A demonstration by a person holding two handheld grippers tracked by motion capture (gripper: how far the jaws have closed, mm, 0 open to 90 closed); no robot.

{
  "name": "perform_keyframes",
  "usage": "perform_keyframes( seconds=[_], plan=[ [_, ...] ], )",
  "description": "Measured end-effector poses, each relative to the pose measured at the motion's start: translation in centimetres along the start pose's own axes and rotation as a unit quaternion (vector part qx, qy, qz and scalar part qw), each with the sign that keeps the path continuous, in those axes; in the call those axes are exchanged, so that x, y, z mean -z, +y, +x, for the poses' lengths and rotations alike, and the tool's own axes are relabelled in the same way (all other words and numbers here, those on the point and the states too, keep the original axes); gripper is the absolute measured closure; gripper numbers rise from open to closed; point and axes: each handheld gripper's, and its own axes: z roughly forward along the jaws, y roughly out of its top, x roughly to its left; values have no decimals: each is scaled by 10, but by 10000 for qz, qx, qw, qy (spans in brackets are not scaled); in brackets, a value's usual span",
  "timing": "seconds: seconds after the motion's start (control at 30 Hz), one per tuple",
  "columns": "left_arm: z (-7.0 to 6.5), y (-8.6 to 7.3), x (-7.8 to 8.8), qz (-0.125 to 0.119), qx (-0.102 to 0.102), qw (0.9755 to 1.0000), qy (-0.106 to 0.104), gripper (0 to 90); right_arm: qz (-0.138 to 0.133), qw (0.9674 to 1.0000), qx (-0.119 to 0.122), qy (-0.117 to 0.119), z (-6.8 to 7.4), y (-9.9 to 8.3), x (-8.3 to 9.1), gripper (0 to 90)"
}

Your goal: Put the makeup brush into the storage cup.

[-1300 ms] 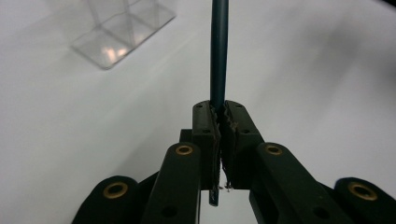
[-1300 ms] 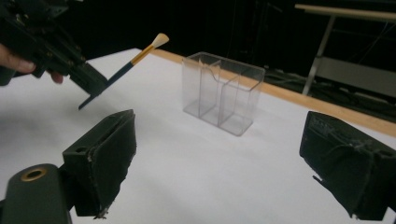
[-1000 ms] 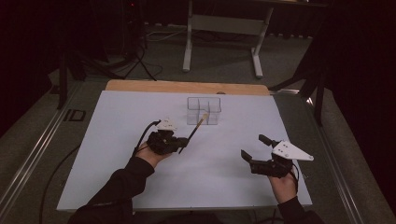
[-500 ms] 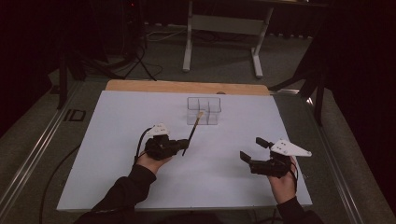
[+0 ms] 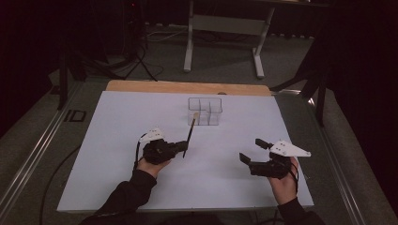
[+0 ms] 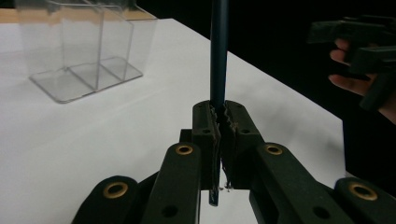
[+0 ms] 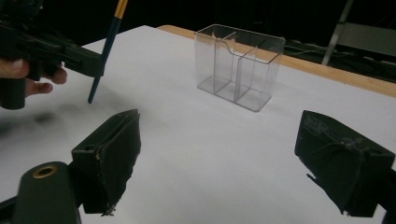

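A dark blue pencil [image 5: 190,132] with a tan top end slants up from my left gripper [image 5: 182,149], which is shut on its lower part. In the left gripper view the jaws [image 6: 219,114] pinch the pencil [image 6: 218,51], and its point pokes out below them. The pencil's top sits just in front of a clear plastic organizer [image 5: 205,110] with several compartments. My right gripper [image 5: 252,150] hovers open and holds nothing at the near right; the right gripper view [image 7: 217,140] looks toward the organizer [image 7: 239,65] and the pencil [image 7: 105,53].
White sheet [image 5: 112,136] covers the table, with a wooden strip [image 5: 187,87] along the far edge. A metal desk frame [image 5: 225,23] and cables [image 5: 136,61] stand on the floor beyond. The right hand [image 6: 362,81] shows at the side of the left gripper view.
My left gripper has come down and back toward the person with the pencil still in it. The right gripper has stayed put.
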Motion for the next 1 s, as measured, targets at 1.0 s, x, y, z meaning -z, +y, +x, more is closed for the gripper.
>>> perform_keyframes(
  seconds=[1.0],
  plan=[
    [-1, 4, -6, -283, -220, 9993, -37, 846, 228, 9989, 411, -87, 59, 44, 3, 104]
  ],
)
